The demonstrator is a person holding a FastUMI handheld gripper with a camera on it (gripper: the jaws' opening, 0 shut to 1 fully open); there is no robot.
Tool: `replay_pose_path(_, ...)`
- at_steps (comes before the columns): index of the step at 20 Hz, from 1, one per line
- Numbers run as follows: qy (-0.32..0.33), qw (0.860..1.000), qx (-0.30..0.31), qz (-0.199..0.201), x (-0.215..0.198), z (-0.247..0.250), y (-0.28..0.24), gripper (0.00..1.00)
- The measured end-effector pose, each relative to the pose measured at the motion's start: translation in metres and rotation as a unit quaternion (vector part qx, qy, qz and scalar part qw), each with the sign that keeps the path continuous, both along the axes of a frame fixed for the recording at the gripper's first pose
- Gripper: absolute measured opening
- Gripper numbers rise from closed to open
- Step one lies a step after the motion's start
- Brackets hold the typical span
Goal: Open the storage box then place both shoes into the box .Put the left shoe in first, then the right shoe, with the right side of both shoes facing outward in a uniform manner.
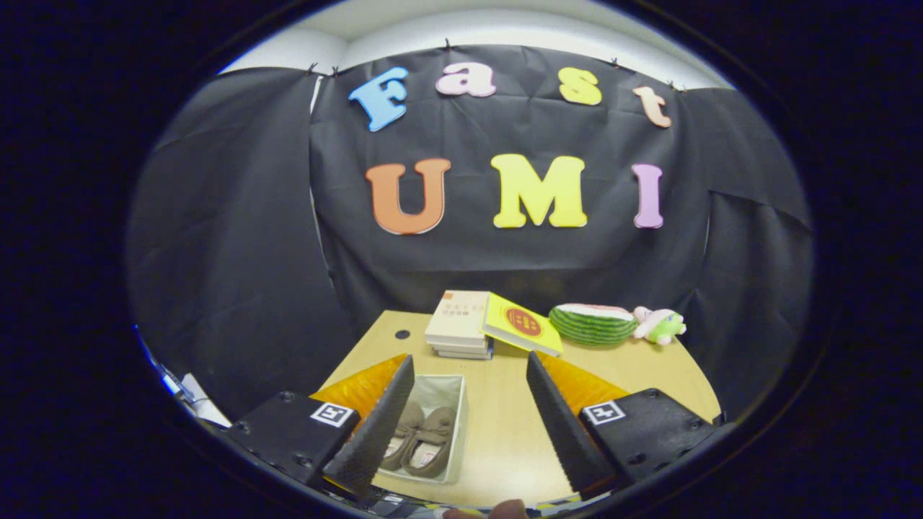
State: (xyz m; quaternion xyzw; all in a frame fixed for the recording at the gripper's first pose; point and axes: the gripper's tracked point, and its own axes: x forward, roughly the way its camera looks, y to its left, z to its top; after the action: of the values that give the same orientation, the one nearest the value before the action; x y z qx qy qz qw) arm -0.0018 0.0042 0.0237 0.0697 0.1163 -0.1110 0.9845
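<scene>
Down on the pale wooden tabletop (505,425), an open, light grey rectangular storage box (445,395) holds a pair of brown soft slippers (422,440), lying side by side with toes toward the far end and pale insoles showing at the heels. The left finger of the gripper (469,422) crosses in front of the box's near left corner and hides part of the left slipper; the box otherwise sits in the gap between the two fingers, nearer the left one. The fingers stand wide apart and hold nothing, with bare table between the box and the right finger. Beyond the box, toward the back of the table, rests a short stack of pale, cream-covered books (460,326), and a yellow book with a red round emblem (520,324) leans tilted against the stack's right side. Just right of that lies a plush toy shaped like a green-striped watermelon slice (591,324), and touching its right end is a small pink and green stuffed animal (660,325). A small dark round hole (402,334) marks the tabletop left of the books. Nothing stands between the fingertips and the box. At the very near edge, below the fingers, a fingertip of a person's hand (505,510) peeks in.
</scene>
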Motion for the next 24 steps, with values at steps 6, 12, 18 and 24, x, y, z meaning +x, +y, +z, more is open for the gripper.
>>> replay_pose_path(6, -0.022, 0.999, -0.025, -0.037, -0.031, 0.000, -0.033, 1.00)
replay_pose_path(12, -0.058, 0.995, -0.031, -0.069, -0.047, -0.011, -0.048, 1.00)
replay_pose_path(18, -0.093, 0.992, -0.045, -0.074, -0.049, -0.032, -0.049, 1.00)
replay_pose_path(24, -0.093, 0.992, -0.037, -0.077, -0.041, -0.059, -0.047, 1.00)
